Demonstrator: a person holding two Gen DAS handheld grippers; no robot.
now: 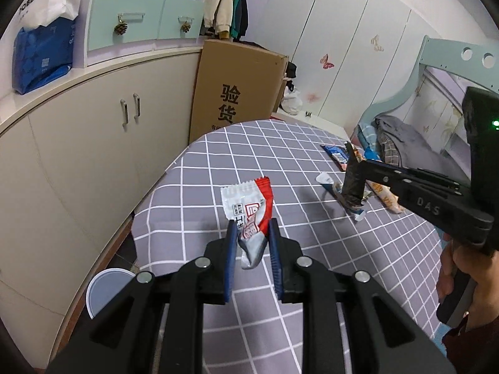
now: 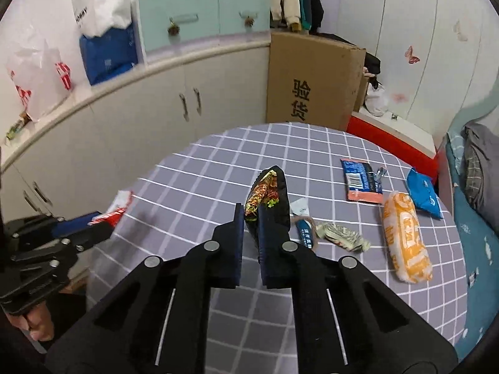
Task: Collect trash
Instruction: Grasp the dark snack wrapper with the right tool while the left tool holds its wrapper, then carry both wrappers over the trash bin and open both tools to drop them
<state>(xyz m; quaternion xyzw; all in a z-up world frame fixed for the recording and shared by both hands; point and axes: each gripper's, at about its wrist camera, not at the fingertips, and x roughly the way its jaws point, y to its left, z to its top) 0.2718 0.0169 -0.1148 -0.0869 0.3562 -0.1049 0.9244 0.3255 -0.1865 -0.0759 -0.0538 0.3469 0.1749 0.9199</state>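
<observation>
So up close in the left wrist view, the left gripper (image 1: 252,233) is clamped on a crumpled red and white wrapper (image 1: 249,215), pinched by its lower end with the printed part sticking up above the blue pads, lifted off the desk (image 1: 193,187) with its grey checked cloth. Only this view shows the pale blue bin (image 1: 103,290) down on the floor, just off the desk's left edge beside the cream cabinets (image 1: 78,155).

The right wrist view has the right gripper (image 2: 251,221) squeezed together on a black snack wrapper (image 2: 269,193), colourful food print on its inner face, also held up off the cloth. The left view catches that same gripper from the side at right, with the person's hand (image 1: 452,268) on its handle and the dark wrapper hanging from the tips.

The leftover trash is where the right view wins. Just past the right gripper there's a small white and blue packet (image 2: 301,218) and a crumpled greenish wrapper (image 2: 341,233), then an orange and white packet (image 2: 405,240) further right, a dark blue wrapper with a barcode (image 2: 360,180) beyond that, and a bright blue pouch (image 2: 424,193) near the desk's right edge. In the left view most of these are half hidden behind the right gripper.

Furthest back, both views show the cardboard box (image 2: 312,78) with big printed characters standing behind the desk.
</observation>
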